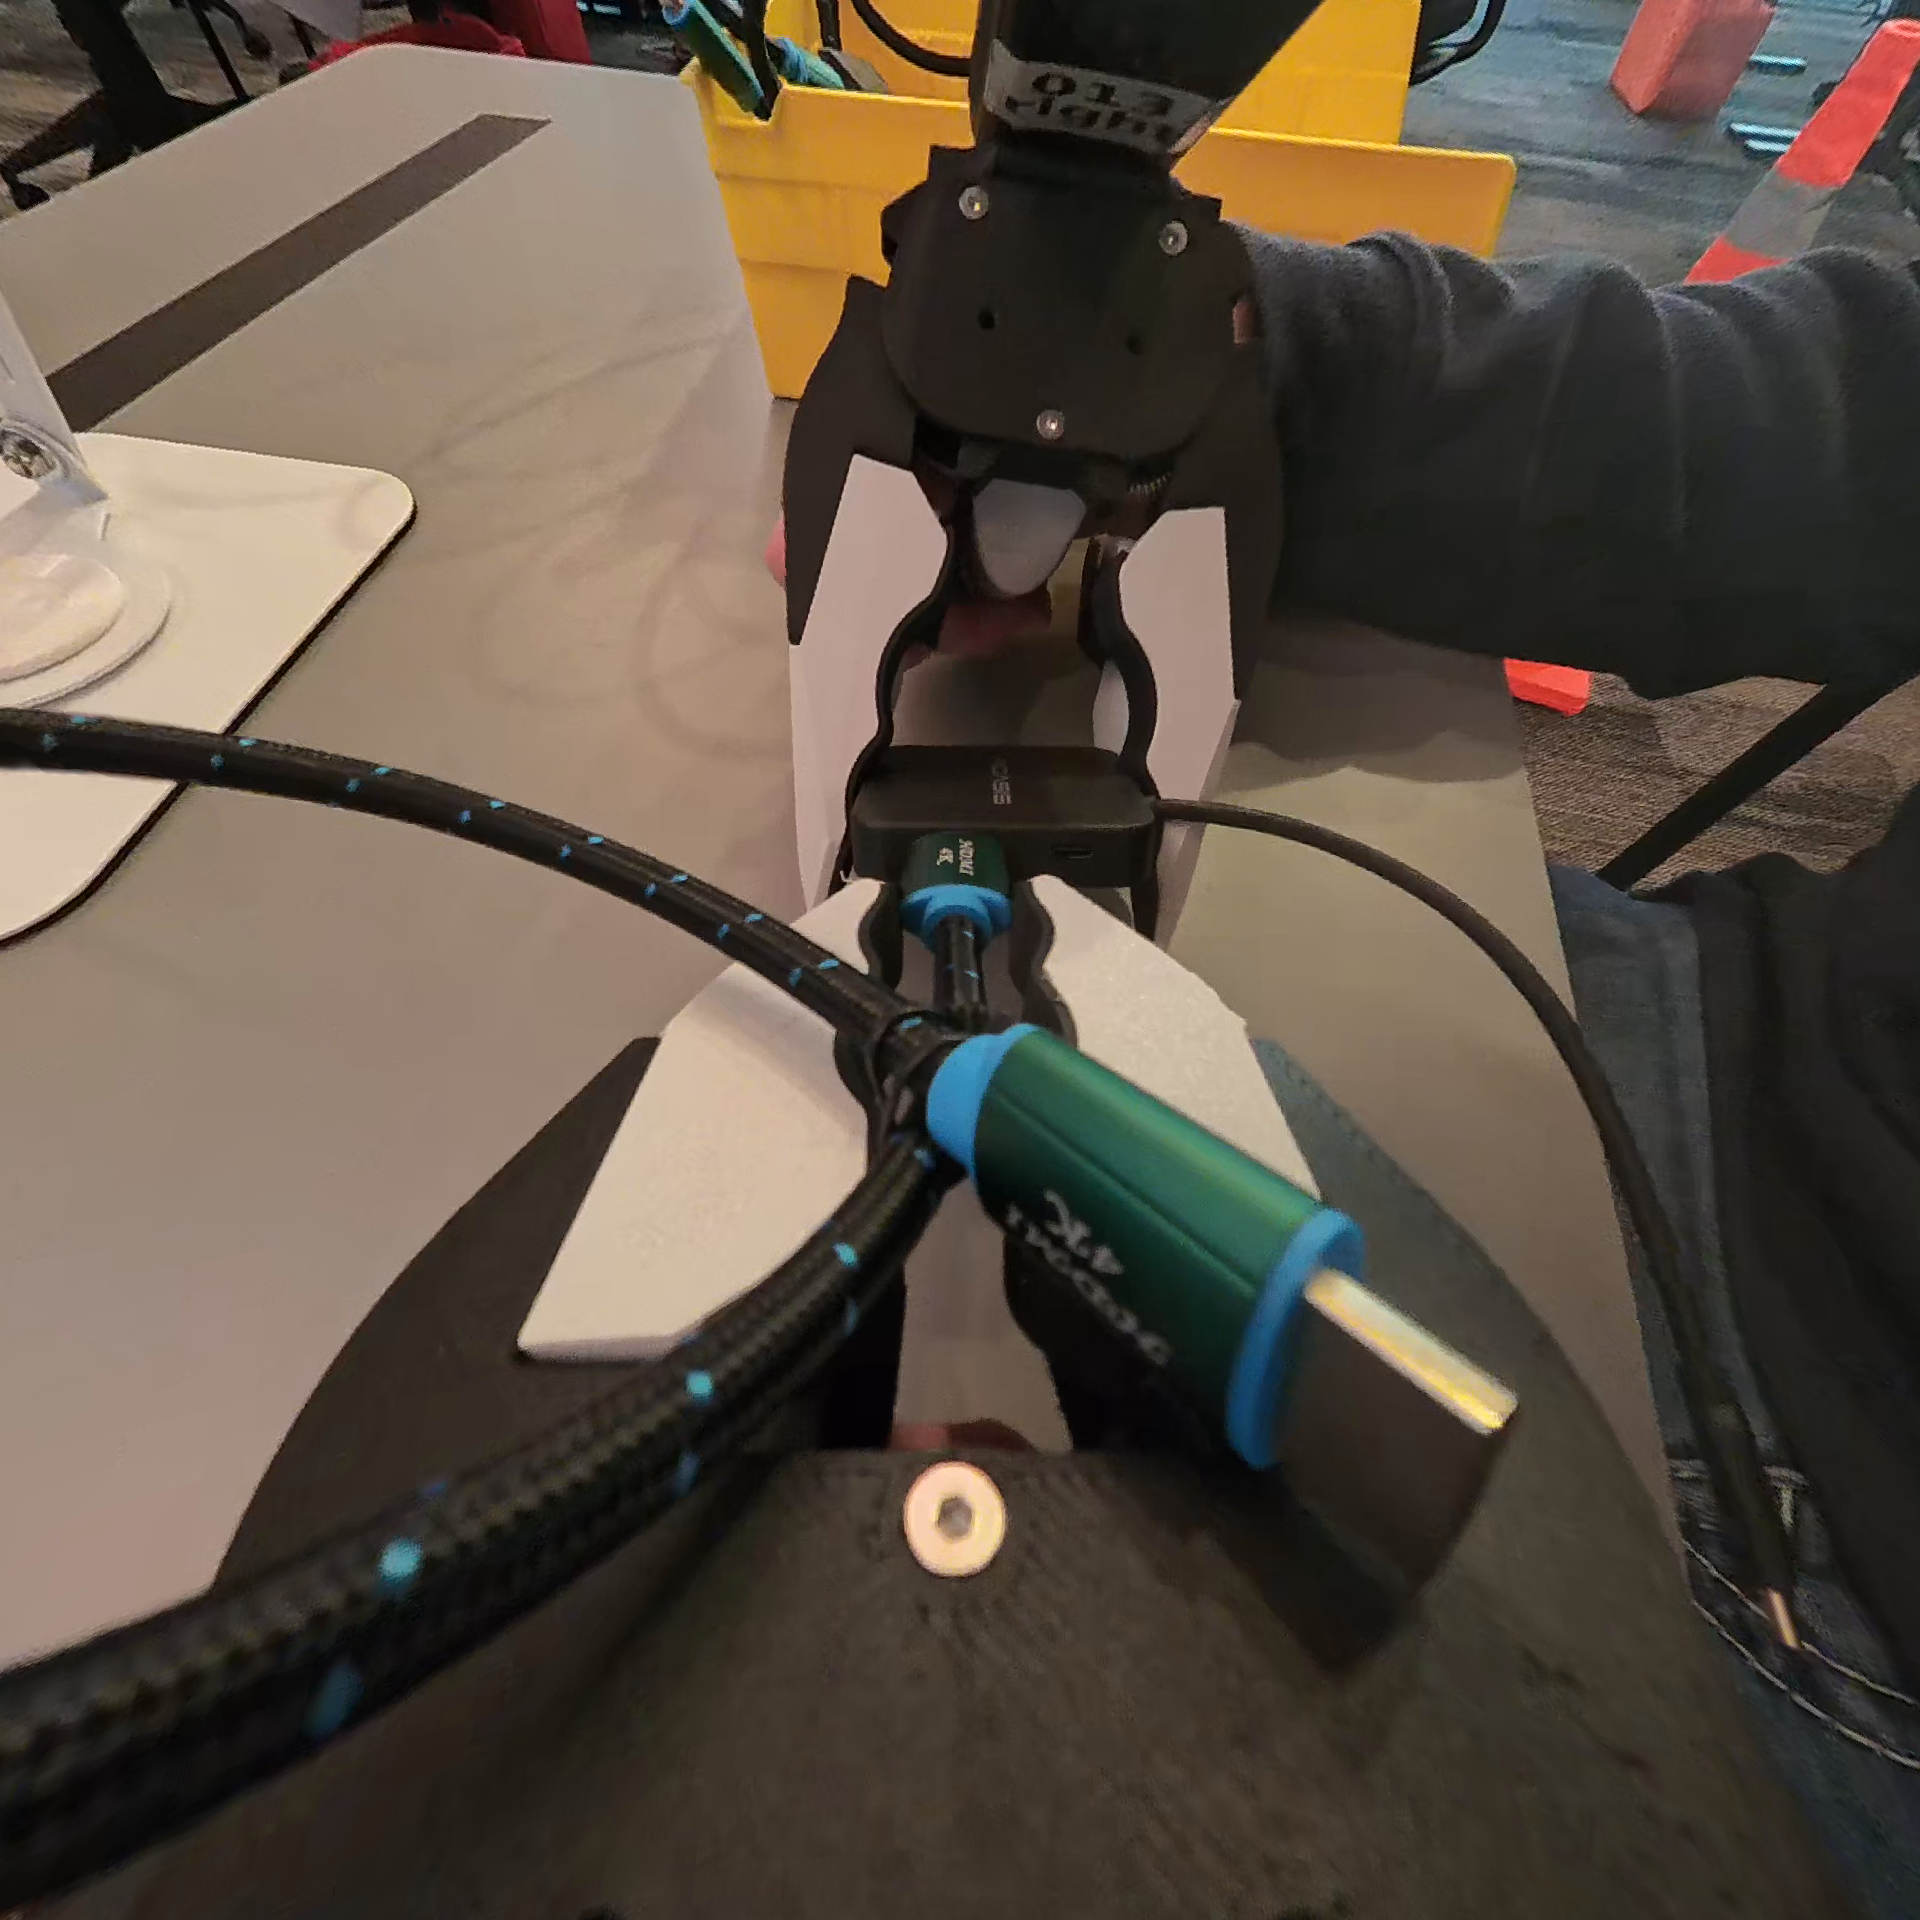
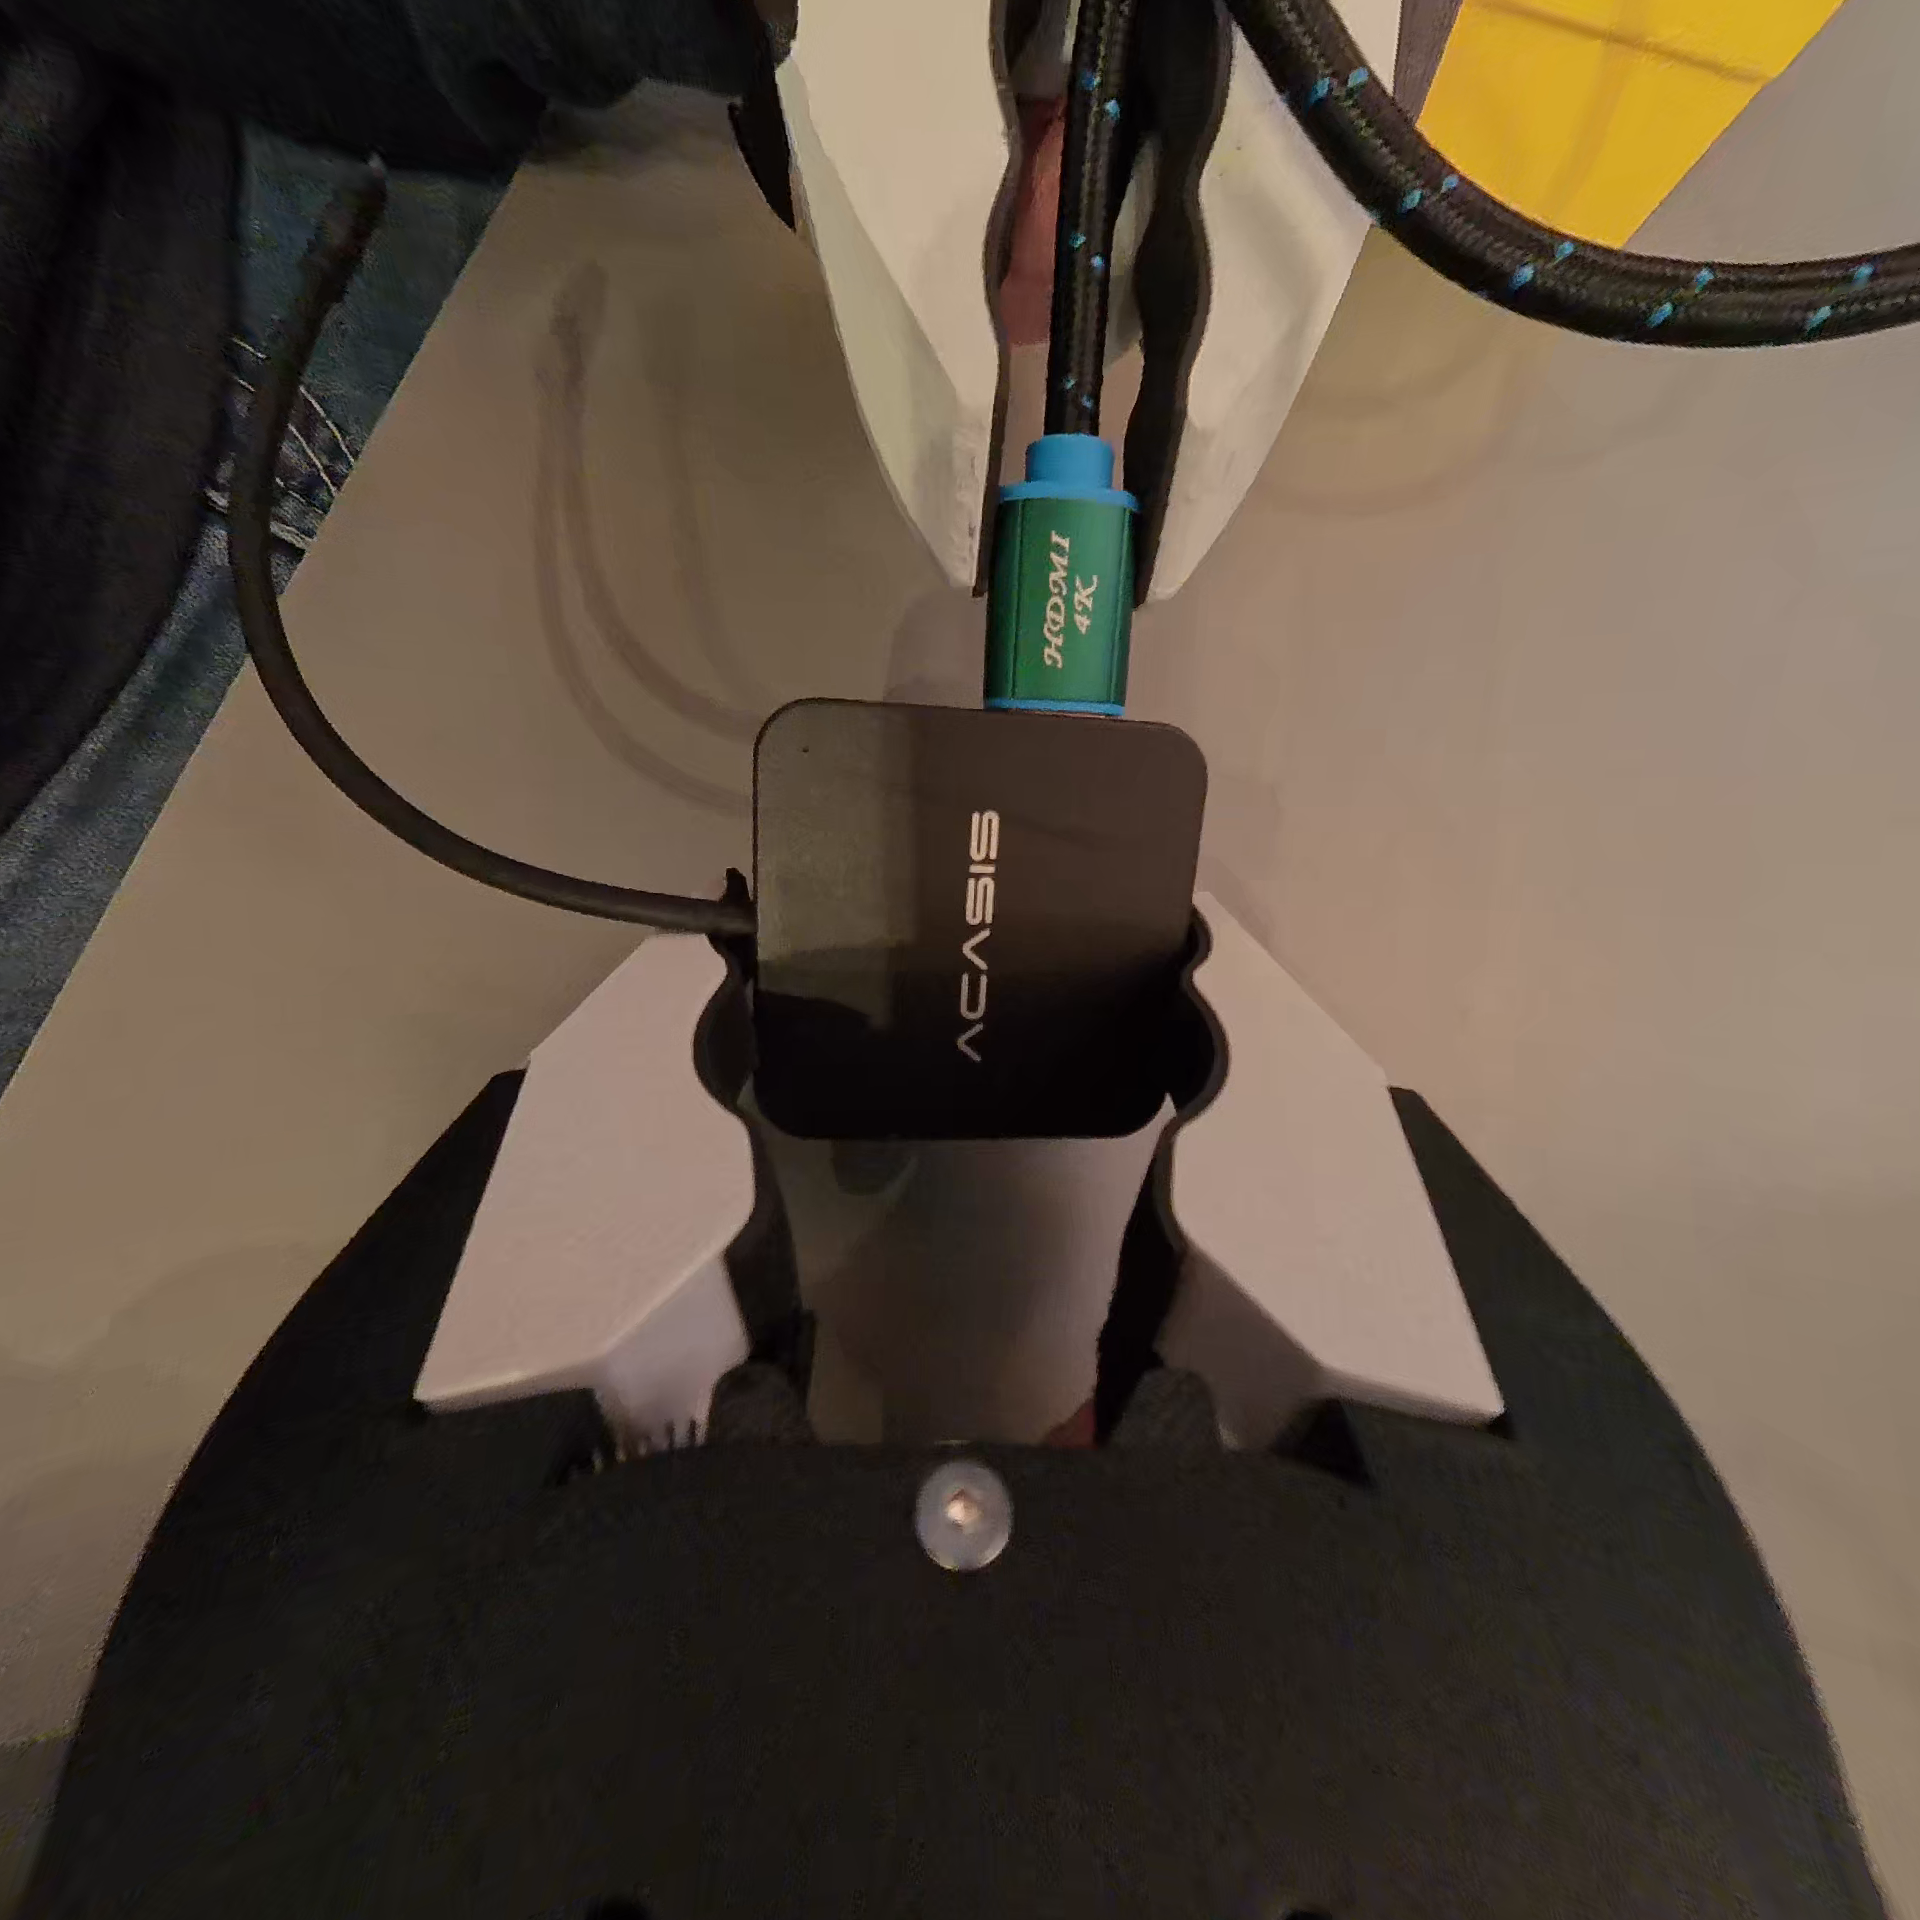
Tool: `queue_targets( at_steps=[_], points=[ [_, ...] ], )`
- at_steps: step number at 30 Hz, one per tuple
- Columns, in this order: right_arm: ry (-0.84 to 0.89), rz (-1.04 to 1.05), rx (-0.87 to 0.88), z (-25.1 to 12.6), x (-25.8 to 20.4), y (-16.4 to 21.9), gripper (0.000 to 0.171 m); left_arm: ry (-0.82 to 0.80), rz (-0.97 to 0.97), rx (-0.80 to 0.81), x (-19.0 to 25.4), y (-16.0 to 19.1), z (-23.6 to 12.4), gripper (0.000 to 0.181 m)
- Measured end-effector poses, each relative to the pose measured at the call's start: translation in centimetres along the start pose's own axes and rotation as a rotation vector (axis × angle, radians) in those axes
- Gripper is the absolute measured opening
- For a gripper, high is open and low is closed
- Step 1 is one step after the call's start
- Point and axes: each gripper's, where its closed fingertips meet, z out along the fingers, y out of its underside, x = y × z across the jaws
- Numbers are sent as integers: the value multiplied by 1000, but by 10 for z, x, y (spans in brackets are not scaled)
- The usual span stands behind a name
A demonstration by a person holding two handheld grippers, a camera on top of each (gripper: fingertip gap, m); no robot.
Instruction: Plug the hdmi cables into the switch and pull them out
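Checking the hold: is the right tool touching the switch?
Touching. The right wrist view shows the right tool clamped against both sides of the black switch.

Black square switch (image 2: 977,914) lies flat; green plug (image 2: 1060,613) seated at its 12 o'clock edge, spare plug (image 1: 1164,1205) loose.

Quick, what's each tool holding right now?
Left tool: closed on the green plug, which sits in the switch.
Right tool: closed on the switch.

Glossy black switch (image 2: 977,914); braided cable (image 1: 436,800); metallic-green plug (image 2: 1060,613).
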Motion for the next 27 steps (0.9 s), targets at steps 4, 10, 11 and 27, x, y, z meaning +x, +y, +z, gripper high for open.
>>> queue_targets(
  at_steps=[4, 10, 11, 27],
  points=[
    [5, 5, 15, 1, 1, -3, 77, 2, -9, 20, -1, -4, -3, 20],
    [82, 13, 4, -7, 10, -14, 76, 15, -72, 170, -5, -26, -23, 33],
    [93, 19, 0, -10, 11, -14, 76, 21, -77, 200, -5, -31, -27, 34],
    [460, 75, -14, -136, 40, -81, 77, -42, -185, 365, -28, -44, -52, 53]
  ],
)
